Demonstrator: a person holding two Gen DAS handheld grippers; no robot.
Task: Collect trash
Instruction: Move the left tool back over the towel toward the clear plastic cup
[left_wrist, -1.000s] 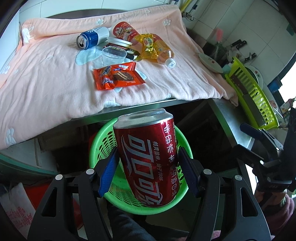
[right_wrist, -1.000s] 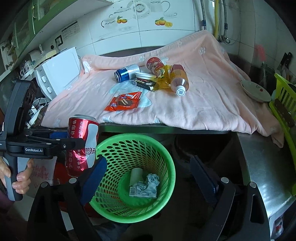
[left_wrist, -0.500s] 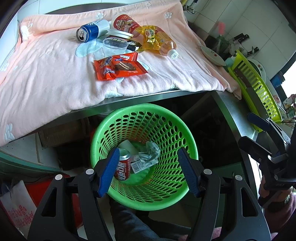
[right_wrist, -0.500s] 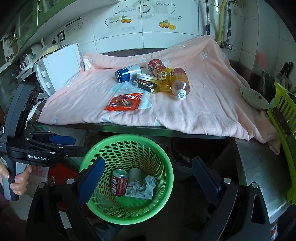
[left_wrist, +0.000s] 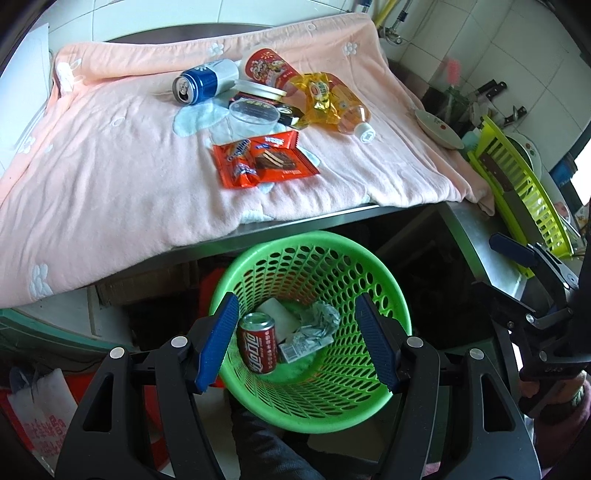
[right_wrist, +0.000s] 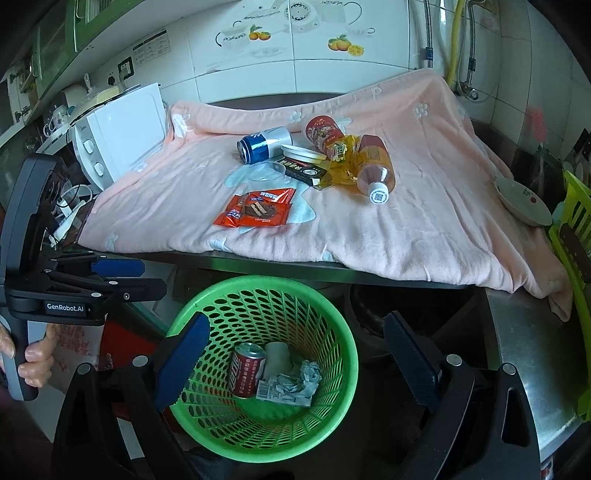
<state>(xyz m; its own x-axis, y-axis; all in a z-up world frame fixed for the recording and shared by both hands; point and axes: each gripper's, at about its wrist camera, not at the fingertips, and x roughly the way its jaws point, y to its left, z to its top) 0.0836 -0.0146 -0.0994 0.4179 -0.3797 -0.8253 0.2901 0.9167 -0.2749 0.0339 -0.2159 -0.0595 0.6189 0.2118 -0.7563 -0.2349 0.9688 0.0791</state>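
- 1 pink blanket (left_wrist: 110, 177) covers the counter, the largest thing in view, and the trash on it lies as it did 1 second ago: a blue can (left_wrist: 203, 81) on its side, a red cup (left_wrist: 267, 70) tipped over with a white lid (left_wrist: 260, 88) at its mouth, a clear round lid (left_wrist: 254, 112), a black packet (right_wrist: 303, 171), a yellow wrapper (left_wrist: 321, 98) over a bottle (left_wrist: 351, 112), and 2 orange snack wrappers (left_wrist: 264, 162) touching each other nearer the front edge.
- 1 green basket (left_wrist: 384, 295) stands on the floor below the counter's edge. It now holds the red cola can (left_wrist: 258, 343), which 1 second ago sat clamped in the left gripper above the rim; the can stands tilted against the left wall, beside a white paper roll (left_wrist: 279, 315) and crumpled paper (left_wrist: 314, 326) that were already there.
- 1 left gripper (left_wrist: 299, 343) hangs over the basket with its blue pads spread wide and nothing between them, as half a second ago.
- 1 right gripper (right_wrist: 295, 365) is likewise spread wide and empty above the basket, unchanged across the frames.
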